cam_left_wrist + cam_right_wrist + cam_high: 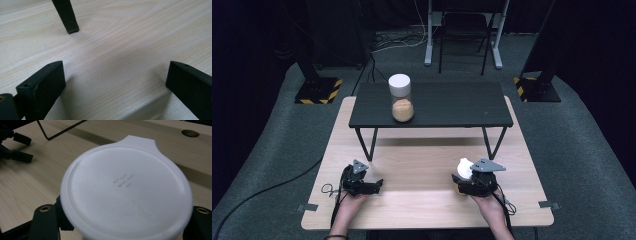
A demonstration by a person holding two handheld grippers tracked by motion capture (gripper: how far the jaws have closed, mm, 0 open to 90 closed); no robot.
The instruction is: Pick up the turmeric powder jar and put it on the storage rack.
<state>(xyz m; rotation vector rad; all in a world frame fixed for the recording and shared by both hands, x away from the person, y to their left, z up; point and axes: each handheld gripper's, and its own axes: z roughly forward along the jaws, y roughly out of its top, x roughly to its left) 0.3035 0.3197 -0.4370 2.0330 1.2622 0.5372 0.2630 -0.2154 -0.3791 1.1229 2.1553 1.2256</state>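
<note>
your right tool [463, 181] has its jaws closed in on a white-lidded jar [465, 169] near the right front of the tabletop [422, 170] — in the right gripper view the round white lid [126, 190], with its small tab pointing away from you, sits squarely between the two black jaws, which hug the jar just under the rim. the grip looks centred, so the job now, as i read it, is a clean lift: raise the jar straight up before you carry it anywhere, and keep the lid level so whatever is inside doesn't shift. don't let the jaws ride up onto the lid itself — if it is only pressed on, it could pop loose. your left tool [362, 184] rests low over the tabletop at the left front with its jaws standing wide apart and nothing between them; the left gripper view has bare wood between them and one black leg [66, 16] of the shelf ahead. a second jar [401, 97], white-capped with tan contents, stands on the black raised shelf [452, 105] toward its left side, well apart from the one you hold. if that shelf is where this jar belongs, clear its front edge with room to spare and set down beside that jar, not touching it.
</note>
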